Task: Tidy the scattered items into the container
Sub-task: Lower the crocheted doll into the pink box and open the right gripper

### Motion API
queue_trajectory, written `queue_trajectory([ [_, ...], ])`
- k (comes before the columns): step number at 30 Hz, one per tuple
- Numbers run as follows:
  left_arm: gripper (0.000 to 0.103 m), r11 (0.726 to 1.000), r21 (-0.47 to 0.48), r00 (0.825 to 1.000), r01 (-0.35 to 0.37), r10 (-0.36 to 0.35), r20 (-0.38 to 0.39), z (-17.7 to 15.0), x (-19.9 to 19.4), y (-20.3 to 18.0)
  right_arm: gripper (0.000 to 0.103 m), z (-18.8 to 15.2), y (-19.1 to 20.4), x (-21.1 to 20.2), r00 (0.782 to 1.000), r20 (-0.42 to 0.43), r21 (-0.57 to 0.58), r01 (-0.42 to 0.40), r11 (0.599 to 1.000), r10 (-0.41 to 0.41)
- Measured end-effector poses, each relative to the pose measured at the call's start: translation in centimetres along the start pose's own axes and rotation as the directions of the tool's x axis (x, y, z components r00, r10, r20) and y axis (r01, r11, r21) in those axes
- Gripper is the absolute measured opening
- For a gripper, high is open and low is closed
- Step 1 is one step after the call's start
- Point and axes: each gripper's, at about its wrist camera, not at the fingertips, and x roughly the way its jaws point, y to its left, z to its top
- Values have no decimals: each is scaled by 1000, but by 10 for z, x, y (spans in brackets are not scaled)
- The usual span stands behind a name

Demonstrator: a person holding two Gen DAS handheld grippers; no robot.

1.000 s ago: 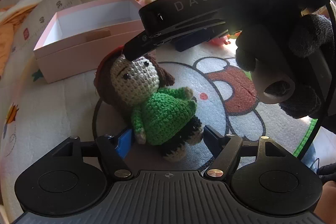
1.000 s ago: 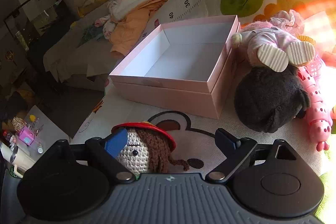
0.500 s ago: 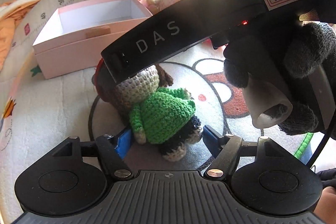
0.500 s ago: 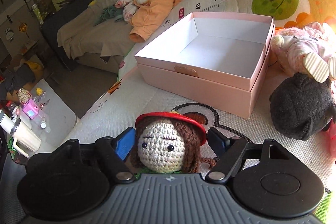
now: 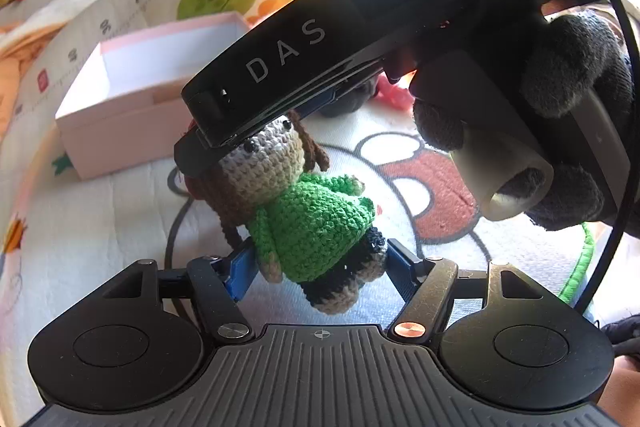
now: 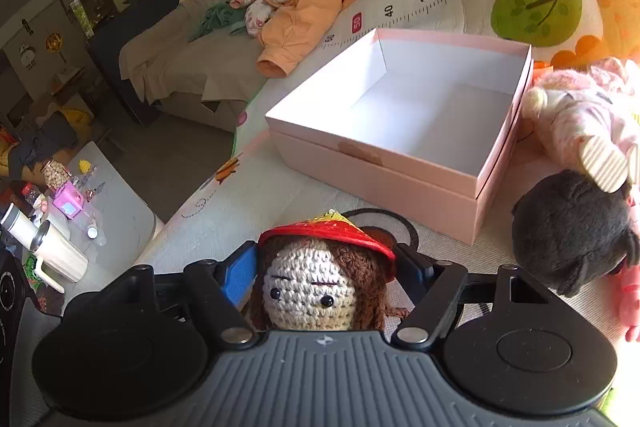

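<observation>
A crochet doll point(image 5: 312, 223) in a green sweater and red hat sits tilted on the cartoon play mat point(image 5: 80, 227), head toward the box. My right gripper point(image 6: 324, 267) is shut on the doll's head point(image 6: 312, 291). In the left wrist view the right gripper point(image 5: 216, 143) comes in from the upper right, held by a dark-gloved hand point(image 5: 560, 87). My left gripper point(image 5: 320, 263) is open, its fingers on either side of the doll's legs. The pink box point(image 6: 400, 183) stands open and empty just beyond the doll; it is also in the left wrist view point(image 5: 120, 131).
A dark plush toy point(image 6: 568, 239), a pink-dressed plush doll point(image 6: 580, 115) and a pink plastic toy point(image 6: 632, 299) lie right of the box. The mat ends at the left, with floor and a low table point(image 6: 116, 211) of bottles below. A sofa with clothes is behind.
The right gripper swung round to face the doll's face and closed on its head. The doll was tipped up from lying flat. The left gripper kept its opening.
</observation>
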Motion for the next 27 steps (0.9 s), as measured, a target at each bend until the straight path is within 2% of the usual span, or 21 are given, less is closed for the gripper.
queue_trajectory([
  [3,72,999,51,996,-16,12,83,20,-13,4,73,28,0,-24,998,69,-29,4,1000,-2],
  [6,73,995,89,985,-47,31,172,58,-15,20,74,70,-10,-35,990,143,-51,11,999,-4],
  [9,71,992,100,979,-77,56,198,91,1,42,74,113,-29,-25,981,188,-37,58,998,-50],
  [11,69,992,90,982,-86,70,175,109,21,62,72,134,-45,-10,980,189,-27,76,997,-70],
  [13,67,997,58,991,-57,49,124,120,42,85,70,151,-65,17,982,157,-5,106,994,-104],
  [15,62,1000,15,998,-14,13,69,123,61,100,63,154,-84,42,986,94,20,136,991,-137],
  [16,55,1000,2,999,5,-5,47,125,70,113,57,152,-91,52,987,55,25,153,988,-154],
  [17,55,1000,-2,999,22,-22,33,124,73,117,50,148,-98,60,987,22,25,160,987,-161],
  [18,55,999,-4,999,38,-38,26,123,78,120,50,142,-102,65,987,-7,29,162,986,-162],
  [21,57,996,-7,996,87,-86,10,120,86,119,47,132,-107,66,987,-34,8,157,988,-157],
  [23,59,995,-2,995,99,-99,13,119,86,117,55,134,-104,59,985,-11,-6,170,985,-170],
  [24,62,995,-1,995,100,-100,17,117,85,115,56,137,-101,56,983,18,-26,182,983,-182],
  [26,75,997,-16,997,77,-76,27,117,92,112,56,145,-95,58,979,48,-67,202,977,-199],
  [27,77,998,-25,998,59,-58,28,117,94,113,56,150,-93,64,978,46,-76,204,976,-201],
])
